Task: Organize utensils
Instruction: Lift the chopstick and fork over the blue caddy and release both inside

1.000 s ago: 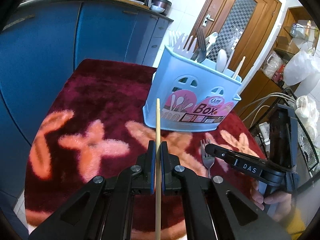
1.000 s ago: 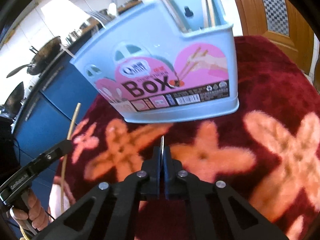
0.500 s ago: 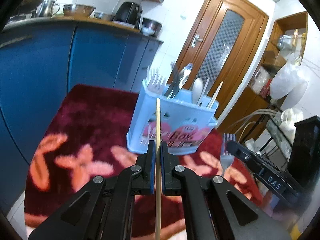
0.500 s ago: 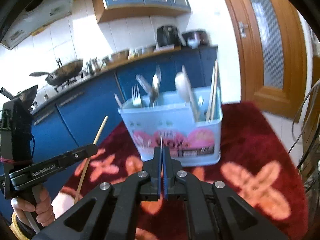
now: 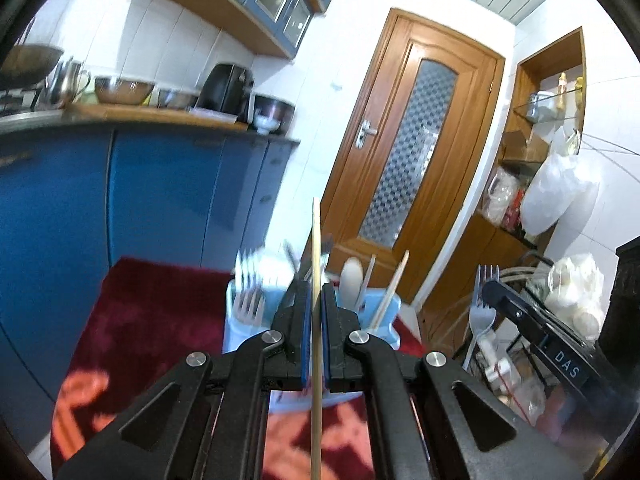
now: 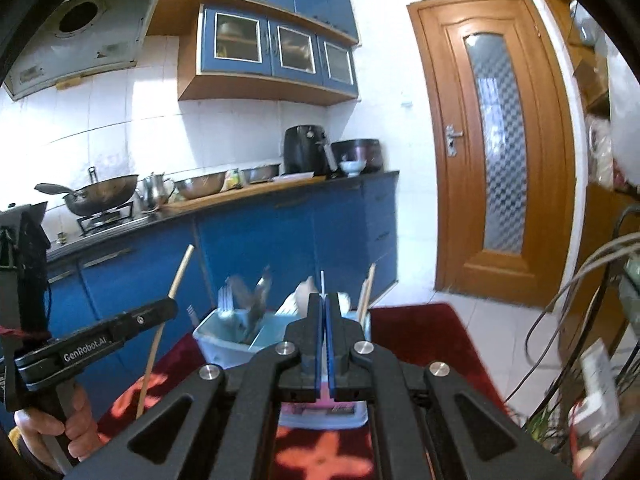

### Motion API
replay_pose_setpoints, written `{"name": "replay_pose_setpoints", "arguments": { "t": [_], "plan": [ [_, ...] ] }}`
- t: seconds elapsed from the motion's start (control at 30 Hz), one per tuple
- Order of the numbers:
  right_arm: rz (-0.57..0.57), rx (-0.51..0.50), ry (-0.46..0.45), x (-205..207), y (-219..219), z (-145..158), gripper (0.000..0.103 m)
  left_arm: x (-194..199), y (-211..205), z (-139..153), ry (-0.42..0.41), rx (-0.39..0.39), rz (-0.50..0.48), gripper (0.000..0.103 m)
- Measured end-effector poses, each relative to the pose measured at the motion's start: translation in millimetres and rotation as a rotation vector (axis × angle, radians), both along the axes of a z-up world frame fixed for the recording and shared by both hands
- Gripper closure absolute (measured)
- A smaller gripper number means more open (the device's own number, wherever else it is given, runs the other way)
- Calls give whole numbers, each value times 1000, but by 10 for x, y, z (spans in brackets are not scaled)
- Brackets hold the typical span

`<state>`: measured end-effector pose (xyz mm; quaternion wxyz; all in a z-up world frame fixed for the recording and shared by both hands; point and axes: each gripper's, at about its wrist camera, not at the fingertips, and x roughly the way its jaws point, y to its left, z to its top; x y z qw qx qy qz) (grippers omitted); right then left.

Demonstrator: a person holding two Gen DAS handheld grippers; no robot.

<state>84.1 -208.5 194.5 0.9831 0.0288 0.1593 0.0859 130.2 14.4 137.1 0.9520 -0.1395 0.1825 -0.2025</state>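
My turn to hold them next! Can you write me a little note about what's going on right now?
Left hand-held gripper: shut on a thin wooden chopstick, upright.
Right hand-held gripper: shut on a silver metal fork, tines up.
Both are above the dark red flowered cloth, near the light blue plastic utensil box.
Done: forks, a spoon and chopsticks already stand in the box.
Left: drop the chopstick and fork into their compartments.

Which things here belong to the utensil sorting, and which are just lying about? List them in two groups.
Part of the job:
- chopstick clamped in the left gripper
- fork clamped in the right gripper
- blue utensil box with cutlery standing in it

Just lying about:
- wok on the stove
- steel bowls on the counter
- black air fryer
- white plastic bags
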Motion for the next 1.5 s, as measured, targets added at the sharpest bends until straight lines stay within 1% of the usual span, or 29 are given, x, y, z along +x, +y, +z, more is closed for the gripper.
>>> {"name": "replay_pose_setpoints", "arguments": {
  "t": [0.13,0.33,0.43,0.63,0.83,1.07,1.2,1.37,1.5],
  "plan": [
    [-34,-30,-35,151,-51,125,100,222,-78,179,-73,-4,25,101],
    [-70,-49,-68,406,-138,221,100,503,-162,318,-170,1,97,101],
    [-78,-68,-79,540,-148,237,100,654,-181,325,-190,-11,125,101],
    [-93,-114,-116,740,-121,252,100,861,-220,248,-237,-2,188,100],
    [-117,-159,-153,891,-55,216,100,1010,-252,140,-261,-2,227,100],
    [-99,-194,-136,1045,34,-54,100,962,-360,-111,-292,61,240,100],
    [-58,-169,-94,1074,48,-201,100,883,-414,-178,-302,87,224,100],
    [-8,-140,-60,1045,77,-315,99,830,-386,-216,-281,87,206,100],
    [29,-114,-48,1006,98,-330,97,806,-334,-211,-252,81,186,100]
  ]
}}
